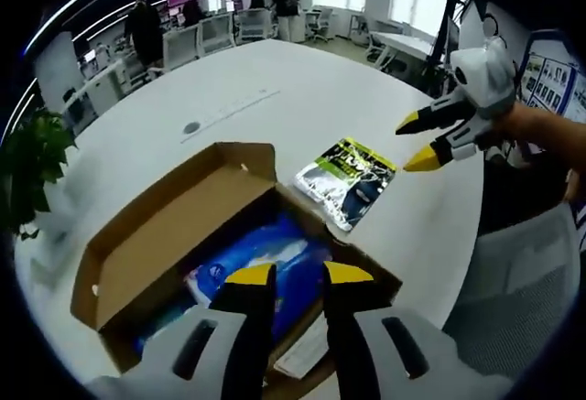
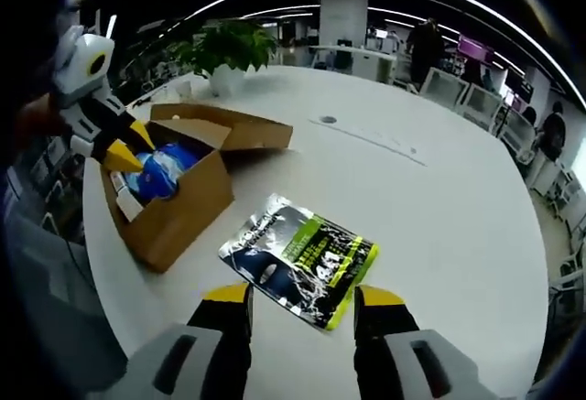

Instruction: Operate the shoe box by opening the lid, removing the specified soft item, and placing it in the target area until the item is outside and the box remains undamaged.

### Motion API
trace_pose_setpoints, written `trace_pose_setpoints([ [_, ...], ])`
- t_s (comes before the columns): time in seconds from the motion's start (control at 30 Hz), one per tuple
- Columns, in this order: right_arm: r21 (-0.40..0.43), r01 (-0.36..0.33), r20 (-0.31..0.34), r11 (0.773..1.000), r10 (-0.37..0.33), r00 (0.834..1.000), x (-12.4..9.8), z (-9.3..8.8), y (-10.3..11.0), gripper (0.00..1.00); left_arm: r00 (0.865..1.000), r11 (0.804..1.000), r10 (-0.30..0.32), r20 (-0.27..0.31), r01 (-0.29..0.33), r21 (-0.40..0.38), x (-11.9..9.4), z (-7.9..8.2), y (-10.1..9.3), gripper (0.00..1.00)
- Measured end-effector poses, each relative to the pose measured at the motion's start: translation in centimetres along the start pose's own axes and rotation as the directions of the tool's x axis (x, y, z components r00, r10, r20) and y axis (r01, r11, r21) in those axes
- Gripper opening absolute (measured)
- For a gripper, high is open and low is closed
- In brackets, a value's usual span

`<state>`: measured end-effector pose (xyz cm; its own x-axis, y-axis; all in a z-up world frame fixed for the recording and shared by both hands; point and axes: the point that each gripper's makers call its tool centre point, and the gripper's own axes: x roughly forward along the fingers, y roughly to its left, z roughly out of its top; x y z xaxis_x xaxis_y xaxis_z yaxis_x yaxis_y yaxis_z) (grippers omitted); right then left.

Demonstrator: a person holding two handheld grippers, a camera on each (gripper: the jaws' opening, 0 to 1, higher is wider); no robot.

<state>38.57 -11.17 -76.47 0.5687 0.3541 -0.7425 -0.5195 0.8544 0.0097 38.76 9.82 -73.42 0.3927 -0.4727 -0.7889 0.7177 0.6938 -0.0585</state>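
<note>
A big round white table (image 1: 302, 98) takes up most of the room's foreground, with desks, chairs and a few people standing far behind it. A leafy plant (image 2: 224, 48) stands at the table's edge, past the box.

The cardboard shoe box (image 1: 165, 244) sits on the table with its lid folded back flat. Inside lies a blue and white soft pack (image 1: 265, 258), with a white slip of paper tucked at the box's near corner.

Just beside the box, flat on the table and fully outside it, lies a green, black and white packet (image 2: 298, 258).

The left gripper (image 1: 298, 274) hangs over the open box, its 2 yellow-tipped jaws a narrow gap apart, holding nothing. The right gripper (image 2: 302, 297) hovers above the packet with its 2 jaws spread wide, empty, apart from the packet.
</note>
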Motion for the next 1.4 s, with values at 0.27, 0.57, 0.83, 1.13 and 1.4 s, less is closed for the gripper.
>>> trace_pose_setpoints([
  [0.27,-0.036,-0.040,0.020,0.999,0.041,0.999,0.0,1.6,1.7,0.41,0.999,0.998,0.035,0.001,-0.035,-0.043,-0.9,-1.3,2.2,0.19],
  [0.57,-0.100,-0.098,0.051,0.990,0.104,0.993,0.0,3.8,4.5,0.40,0.997,0.993,0.077,-0.001,-0.076,-0.087,-1.4,-3.0,4.2,0.19],
  [0.83,-0.146,-0.141,0.078,0.979,0.153,0.985,0.3,5.6,6.8,0.40,0.995,0.988,0.098,-0.006,-0.098,-0.123,-1.6,-4.1,5.5,0.18],
  [1.13,-0.198,-0.185,0.075,0.963,0.203,0.976,1.1,6.4,9.2,0.39,0.994,0.981,0.113,0.001,-0.112,-0.161,-1.3,-4.1,6.5,0.17],
  [1.4,-0.234,-0.222,0.070,0.947,0.244,0.967,1.9,7.0,11.2,0.38,0.994,0.980,0.112,0.011,-0.109,-0.165,-0.7,-3.4,6.7,0.18],
])
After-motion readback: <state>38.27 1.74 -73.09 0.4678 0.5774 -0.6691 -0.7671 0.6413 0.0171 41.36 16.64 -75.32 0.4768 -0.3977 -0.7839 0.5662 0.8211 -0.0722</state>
